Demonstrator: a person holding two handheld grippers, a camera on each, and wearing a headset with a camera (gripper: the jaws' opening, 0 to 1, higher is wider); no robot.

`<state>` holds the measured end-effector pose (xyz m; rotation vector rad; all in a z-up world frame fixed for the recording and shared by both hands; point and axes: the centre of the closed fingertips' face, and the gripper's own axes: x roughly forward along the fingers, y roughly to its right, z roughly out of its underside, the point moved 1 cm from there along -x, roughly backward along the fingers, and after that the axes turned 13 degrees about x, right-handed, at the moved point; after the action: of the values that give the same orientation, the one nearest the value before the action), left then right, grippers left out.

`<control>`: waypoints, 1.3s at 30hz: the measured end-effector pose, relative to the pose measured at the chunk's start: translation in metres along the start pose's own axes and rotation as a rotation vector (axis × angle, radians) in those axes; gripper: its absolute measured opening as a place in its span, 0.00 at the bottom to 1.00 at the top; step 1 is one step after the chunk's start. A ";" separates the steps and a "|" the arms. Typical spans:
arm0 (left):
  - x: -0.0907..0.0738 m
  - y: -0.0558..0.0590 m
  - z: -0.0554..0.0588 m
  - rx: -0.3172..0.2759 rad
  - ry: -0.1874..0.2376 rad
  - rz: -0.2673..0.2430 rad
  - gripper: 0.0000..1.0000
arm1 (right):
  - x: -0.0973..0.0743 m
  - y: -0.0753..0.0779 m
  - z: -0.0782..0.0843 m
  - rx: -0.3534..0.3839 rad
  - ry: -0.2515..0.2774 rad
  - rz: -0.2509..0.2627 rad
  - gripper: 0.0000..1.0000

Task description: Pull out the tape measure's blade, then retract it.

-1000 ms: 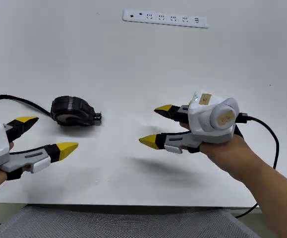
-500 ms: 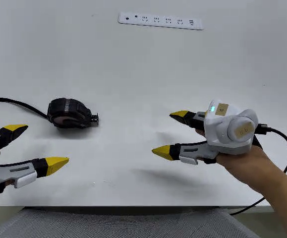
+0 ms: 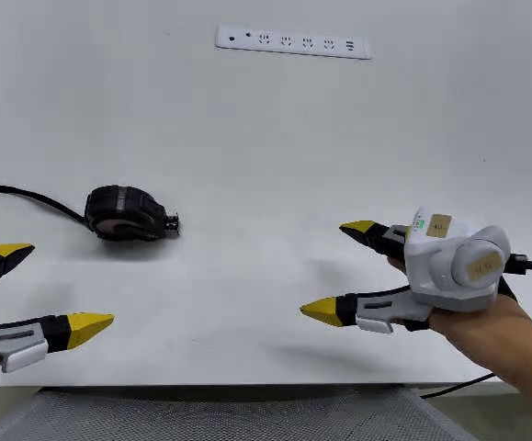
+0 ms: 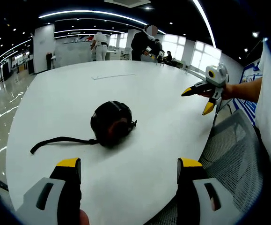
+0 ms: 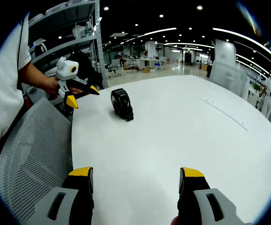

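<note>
A plain white table (image 3: 247,119) carries everything. At its near left edge the left claw (image 3: 68,283) hangs wide open, gripping nothing. Just beyond it lies the black round tape measure (image 3: 123,213), its blade hook against the case and its black strap (image 3: 17,193) trailing left. A white power strip (image 3: 293,42) lies far back. Near right, the right claw (image 3: 324,268) gapes wide and empty, well apart from the tape measure.

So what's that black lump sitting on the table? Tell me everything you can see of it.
It is a tape measure: a rounded black case that looks rubbery and ribbed, with a dull reddish patch on its near side. It seems to stand on its narrow edge on the white table. The blade is wound in; in the head view its end hook pokes from the right end, and a black wrist strap trails from the left. Nothing but the table touches it.
</note>
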<state>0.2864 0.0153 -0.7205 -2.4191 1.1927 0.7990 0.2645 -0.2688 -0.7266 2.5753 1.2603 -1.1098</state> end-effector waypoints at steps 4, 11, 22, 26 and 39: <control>-0.004 -0.001 0.002 0.005 -0.004 0.000 0.83 | -0.005 0.001 0.005 0.012 0.000 0.008 0.76; -0.011 -0.002 0.006 0.016 -0.012 -0.003 0.87 | -0.015 -0.001 0.013 0.028 -0.005 0.020 0.82; -0.021 0.001 0.016 0.055 -0.048 0.001 0.92 | -0.027 -0.002 0.028 0.044 -0.017 0.038 0.92; -0.024 -0.001 0.017 0.051 -0.045 -0.001 0.93 | -0.030 -0.001 0.032 0.044 -0.027 0.048 0.95; -0.030 0.000 0.019 0.065 -0.044 0.004 0.99 | -0.044 0.002 0.041 0.068 -0.028 0.077 0.99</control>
<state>0.2652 0.0429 -0.7170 -2.3361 1.1884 0.7984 0.2247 -0.3138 -0.7299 2.6221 1.1271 -1.1900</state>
